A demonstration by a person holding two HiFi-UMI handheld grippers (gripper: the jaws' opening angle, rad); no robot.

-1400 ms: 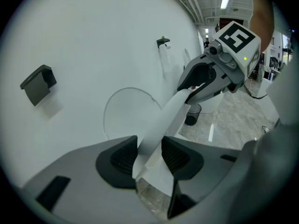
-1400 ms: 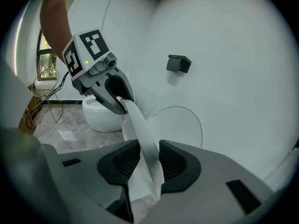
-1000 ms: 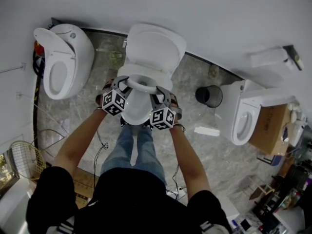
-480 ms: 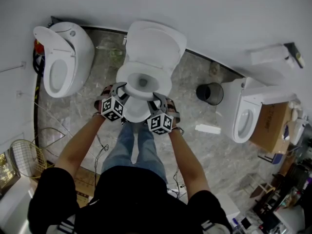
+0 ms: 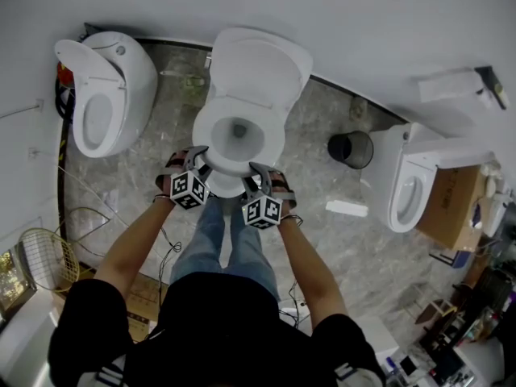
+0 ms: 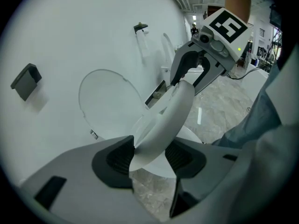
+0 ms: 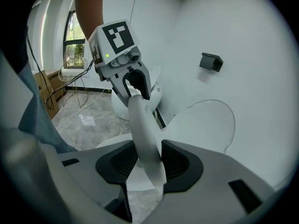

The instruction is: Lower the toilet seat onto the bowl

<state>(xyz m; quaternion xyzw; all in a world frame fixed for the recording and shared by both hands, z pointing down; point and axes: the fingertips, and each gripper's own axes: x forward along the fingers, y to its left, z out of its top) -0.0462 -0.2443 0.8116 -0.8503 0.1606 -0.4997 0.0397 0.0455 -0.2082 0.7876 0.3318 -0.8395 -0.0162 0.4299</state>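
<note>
Left tongs [image 6: 149, 157], right tongs [image 7: 148, 161] clamped on toilet seat [image 6: 175, 111] (left pair just easing wider).

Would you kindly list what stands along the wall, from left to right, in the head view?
Left toilet → middle toilet → dark bin → right toilet → cardboard box.
</note>
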